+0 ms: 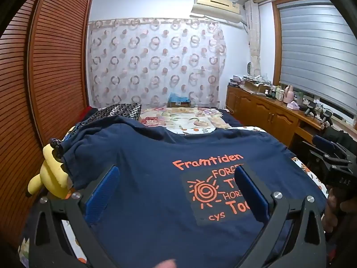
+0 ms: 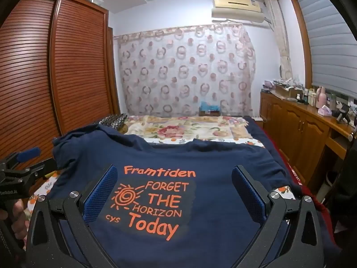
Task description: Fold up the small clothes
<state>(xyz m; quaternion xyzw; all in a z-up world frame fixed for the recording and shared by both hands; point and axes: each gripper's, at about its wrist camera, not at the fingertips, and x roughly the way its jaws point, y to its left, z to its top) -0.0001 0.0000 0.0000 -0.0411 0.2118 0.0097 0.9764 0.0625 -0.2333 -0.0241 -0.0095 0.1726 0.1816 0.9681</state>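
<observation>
A navy T-shirt (image 1: 142,178) (image 2: 212,167) with an orange sun and lettering lies spread face up on the bed, neck end far, its left sleeve rumpled. My left gripper (image 1: 176,172) hovers open above the shirt's middle-left, blue pads wide apart, nothing between them. Over the print hangs my right gripper (image 2: 174,172), open as well and holding nothing. Each gripper also shows at the edge of the other's view: the right gripper (image 1: 330,156) at the right, the left gripper (image 2: 22,163) at the left, with a hand below it.
A yellow plush toy (image 1: 51,174) lies at the bed's left edge by the sleeve. A dark patterned cloth (image 1: 120,110) and a floral quilt (image 1: 185,116) lie beyond the shirt. A slatted wooden wardrobe (image 1: 44,67) stands left; a cluttered wooden cabinet (image 2: 301,120) runs along the right.
</observation>
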